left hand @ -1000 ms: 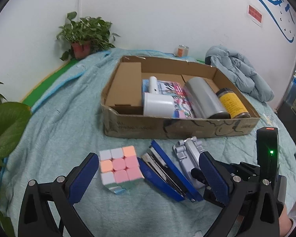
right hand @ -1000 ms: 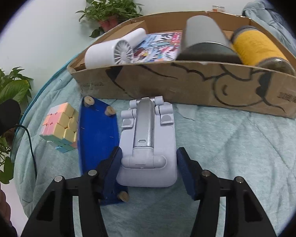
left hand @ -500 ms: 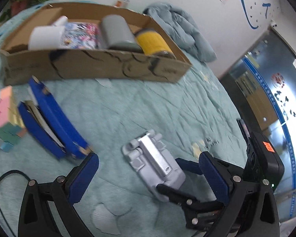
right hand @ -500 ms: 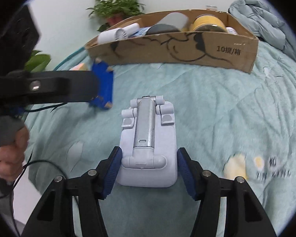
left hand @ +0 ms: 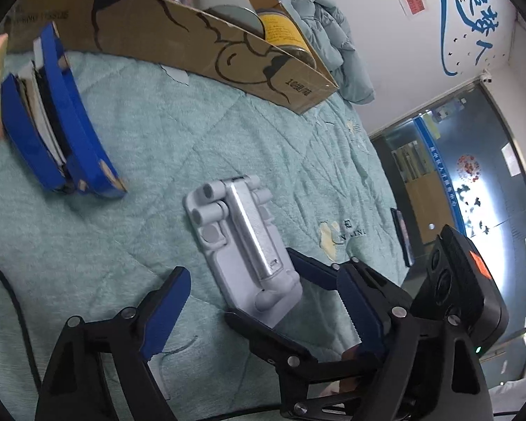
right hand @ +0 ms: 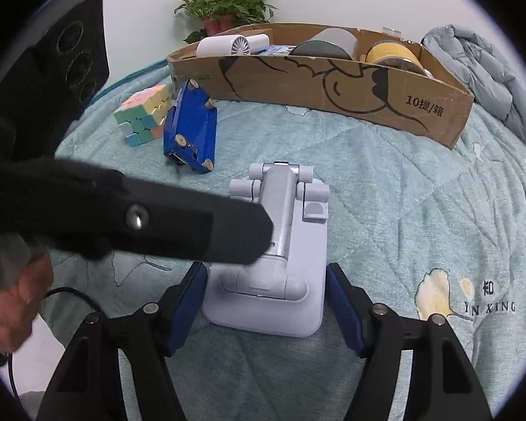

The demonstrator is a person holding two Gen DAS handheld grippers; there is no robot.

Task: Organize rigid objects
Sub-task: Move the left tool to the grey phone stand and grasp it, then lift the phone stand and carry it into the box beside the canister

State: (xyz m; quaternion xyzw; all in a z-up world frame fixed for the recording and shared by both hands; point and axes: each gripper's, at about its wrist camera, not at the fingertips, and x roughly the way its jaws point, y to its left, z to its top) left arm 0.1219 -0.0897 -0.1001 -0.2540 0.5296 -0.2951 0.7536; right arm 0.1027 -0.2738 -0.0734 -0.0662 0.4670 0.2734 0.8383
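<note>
My right gripper (right hand: 266, 301) is shut on a pale grey folding phone stand (right hand: 280, 245) and holds it over the teal quilt. The stand also shows in the left wrist view (left hand: 242, 245). My left gripper (left hand: 259, 315) is open, its fingers either side of the stand's near end, not touching it. One left finger (right hand: 193, 228) crosses the right wrist view in front of the stand. A blue stapler (right hand: 193, 129) and a pastel puzzle cube (right hand: 145, 114) lie on the quilt before the cardboard box (right hand: 333, 87).
The box holds a white fan (right hand: 233, 45), a grey cylinder (right hand: 326, 45) and a yellow jar (right hand: 392, 58). A grey jacket (right hand: 491, 70) lies right of the box. A potted plant (right hand: 224, 10) stands behind it. A black cable (left hand: 14, 301) trails at left.
The right gripper has carried the stand away from the box toward the quilt's near side. The left gripper has swung around and closed in on the stand, now straddling its end.
</note>
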